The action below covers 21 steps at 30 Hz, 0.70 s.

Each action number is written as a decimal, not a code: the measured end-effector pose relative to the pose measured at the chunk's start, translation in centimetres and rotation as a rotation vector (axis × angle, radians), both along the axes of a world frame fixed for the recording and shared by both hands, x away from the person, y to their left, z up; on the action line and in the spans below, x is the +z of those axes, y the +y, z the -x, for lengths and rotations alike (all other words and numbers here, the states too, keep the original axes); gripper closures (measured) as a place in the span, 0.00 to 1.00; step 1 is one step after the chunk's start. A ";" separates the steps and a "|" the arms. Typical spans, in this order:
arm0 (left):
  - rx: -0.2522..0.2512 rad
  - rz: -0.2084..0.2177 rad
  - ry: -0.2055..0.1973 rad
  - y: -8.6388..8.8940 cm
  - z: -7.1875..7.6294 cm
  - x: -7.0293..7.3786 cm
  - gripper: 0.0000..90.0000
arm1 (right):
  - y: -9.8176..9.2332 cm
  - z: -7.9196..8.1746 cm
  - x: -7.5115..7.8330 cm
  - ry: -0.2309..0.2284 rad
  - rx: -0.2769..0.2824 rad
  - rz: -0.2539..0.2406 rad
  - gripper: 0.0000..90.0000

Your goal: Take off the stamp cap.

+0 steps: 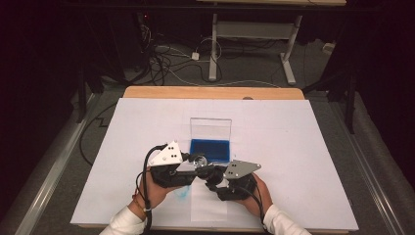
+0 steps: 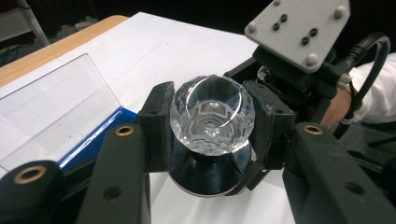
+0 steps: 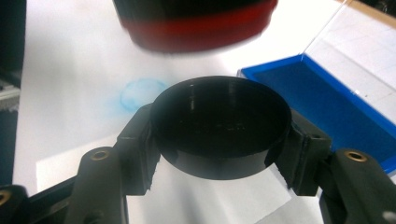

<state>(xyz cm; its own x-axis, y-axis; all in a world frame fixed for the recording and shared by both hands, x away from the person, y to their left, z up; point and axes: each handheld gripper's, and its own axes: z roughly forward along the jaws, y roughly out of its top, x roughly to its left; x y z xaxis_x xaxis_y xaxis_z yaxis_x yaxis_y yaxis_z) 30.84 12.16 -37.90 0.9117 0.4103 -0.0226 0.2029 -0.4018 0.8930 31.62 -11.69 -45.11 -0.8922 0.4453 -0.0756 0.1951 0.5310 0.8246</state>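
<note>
At the near edge of the counter (image 1: 293, 147), the left tool (image 1: 192, 164) is clamping a faceted crystal knob (image 2: 212, 114) while the right tool (image 1: 215, 177), fully closed, is gripping its round black base (image 3: 219, 126). Separation seems underway. The open blue case (image 1: 210, 149) is waiting just beyond them, unfilled.

A lab or recording studio: black curtains close in a wooden table (image 1: 210, 92) covered by a white sheet (image 1: 274, 147). Loose black and white cables (image 1: 166, 61) sprawl over the grey carpeted floor (image 1: 254, 73) beside a white metal desk frame (image 1: 254, 30).
</note>
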 end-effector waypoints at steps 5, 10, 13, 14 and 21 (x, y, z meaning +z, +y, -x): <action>0.007 -0.005 0.000 0.6 -0.2 0.1 0.60 | -0.6 0.0 0.2 -0.013 0.011 0.010 0.43; 0.037 -0.016 0.005 1.4 -0.6 0.0 0.60 | -1.8 0.4 0.9 -0.060 -0.007 0.032 0.43; 0.056 -0.021 0.006 1.9 -0.9 -0.1 0.60 | -2.9 0.5 1.4 -0.088 -0.029 0.039 0.43; 0.057 -0.023 0.007 2.1 -0.9 -0.1 0.60 | -3.4 0.5 1.6 -0.092 -0.037 0.035 0.43; 0.078 -0.035 0.019 3.0 -1.5 -0.4 0.60 | -6.5 0.6 3.4 -0.151 -0.112 0.010 0.43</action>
